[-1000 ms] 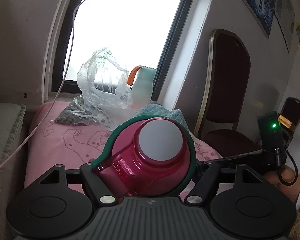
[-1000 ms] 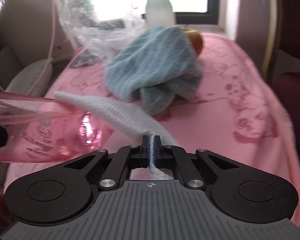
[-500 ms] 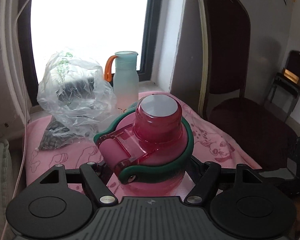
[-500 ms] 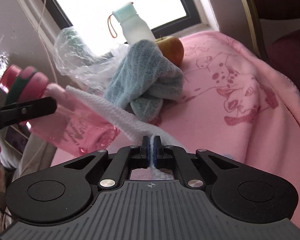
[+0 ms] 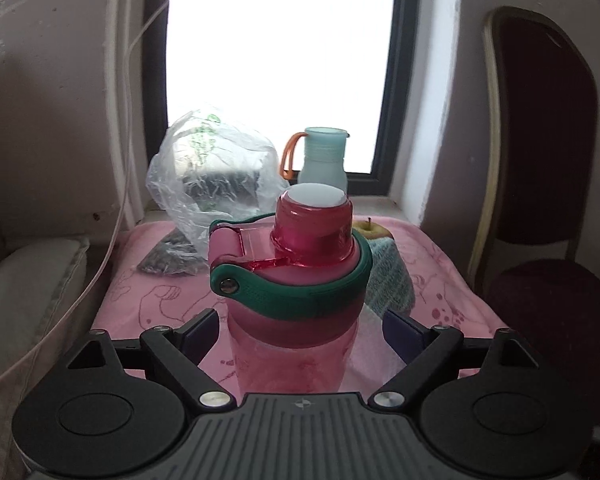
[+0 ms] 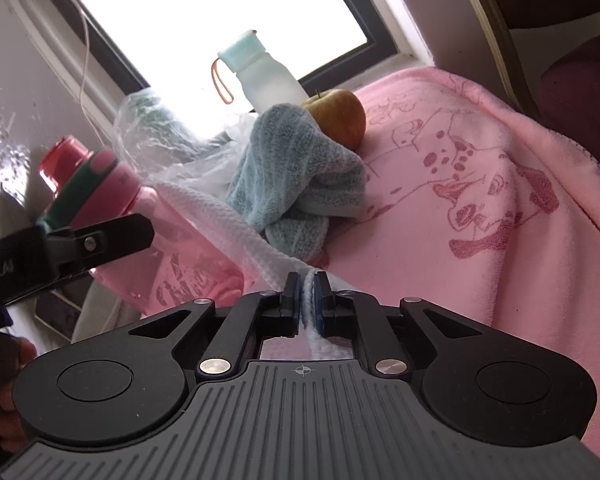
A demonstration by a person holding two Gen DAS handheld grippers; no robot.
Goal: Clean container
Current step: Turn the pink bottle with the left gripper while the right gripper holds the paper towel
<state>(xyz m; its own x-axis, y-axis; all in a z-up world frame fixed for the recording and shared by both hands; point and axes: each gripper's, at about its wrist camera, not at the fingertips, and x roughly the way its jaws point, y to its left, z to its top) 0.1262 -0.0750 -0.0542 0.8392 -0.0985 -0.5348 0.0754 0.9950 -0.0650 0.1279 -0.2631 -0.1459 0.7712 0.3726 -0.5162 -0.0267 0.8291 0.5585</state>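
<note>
A pink water bottle (image 5: 292, 344) with a red lid and green carry loop stands upright between the fingers of my left gripper (image 5: 300, 330), which is shut on its body. In the right wrist view the bottle (image 6: 172, 240) is at the left, held above the pink blanket. My right gripper (image 6: 308, 296) is shut on a white cloth (image 6: 220, 220). The cloth stretches up and left and lies against the bottle's side.
A pink printed blanket (image 6: 480, 200) covers the surface. On it lie a blue towel (image 6: 300, 176), an apple (image 6: 336, 116), a clear plastic bag (image 5: 212, 184) and a pale bottle with an orange loop (image 5: 324, 156) by the window. A dark chair (image 5: 548, 200) stands at the right.
The left gripper has tilted the pink bottle from lying on its side to upright. The white cloth stays against the bottle's side in the shut right gripper.
</note>
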